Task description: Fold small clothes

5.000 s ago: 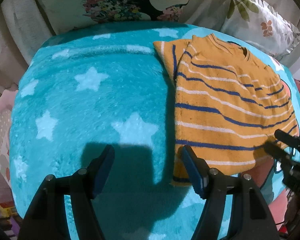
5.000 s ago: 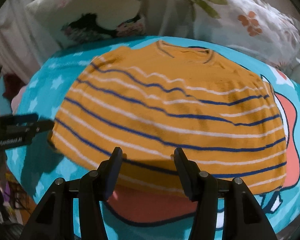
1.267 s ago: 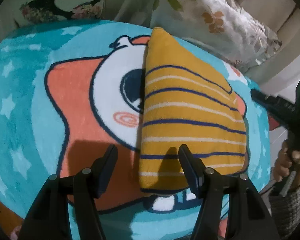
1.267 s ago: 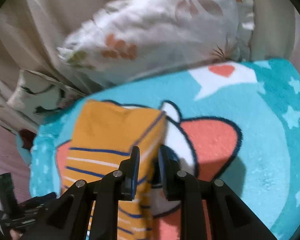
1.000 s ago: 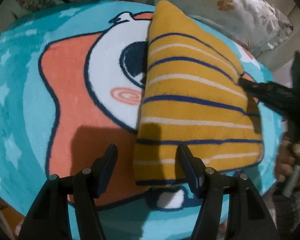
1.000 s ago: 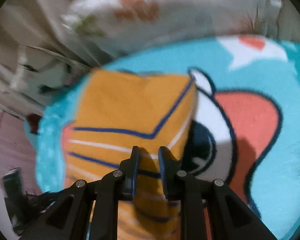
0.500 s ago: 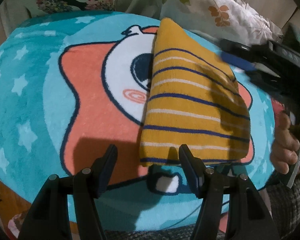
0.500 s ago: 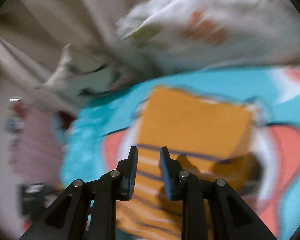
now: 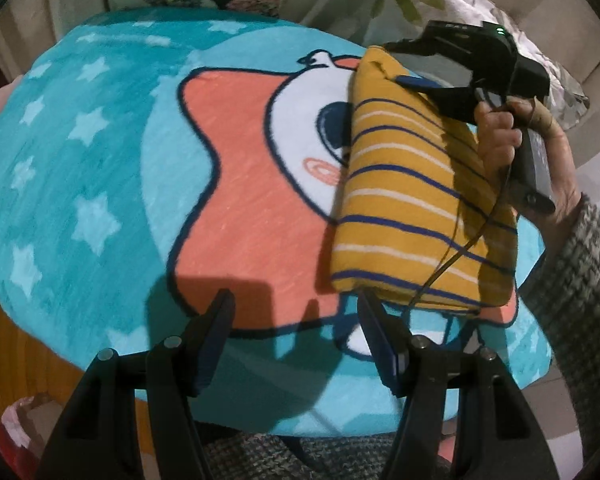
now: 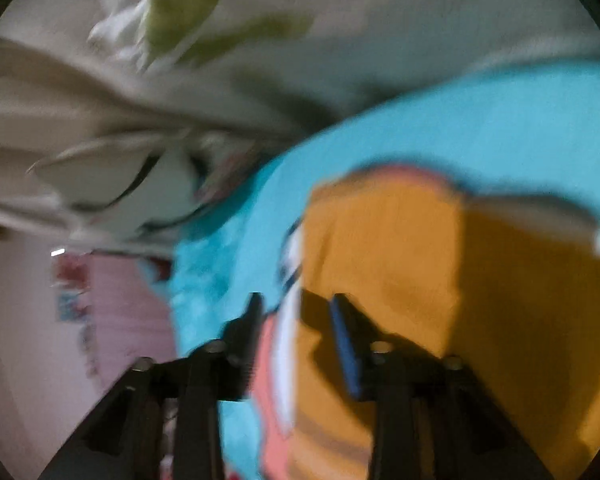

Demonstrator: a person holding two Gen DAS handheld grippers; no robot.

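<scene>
left gripper (image 9: 296,320): jaws wide apart, empty | folded orange striped sweater (image 9: 416,208): ahead-right | right gripper (image 10: 296,312): jaws parted, empty, over sweater's far end

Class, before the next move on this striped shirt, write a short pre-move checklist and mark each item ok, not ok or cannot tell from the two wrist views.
1. Striped shirt folded into a narrow stack on the blanket: ok.
2. Left gripper open and free of cloth: ok.
3. Right gripper at the shirt's far end: ok.
4. Right gripper open: ok, a gap shows between its fingers.
5. Right wrist view sharp enough to judge contact: not ok, blurred.
6. Cable off the shirt: not ok, it crosses it.
</scene>
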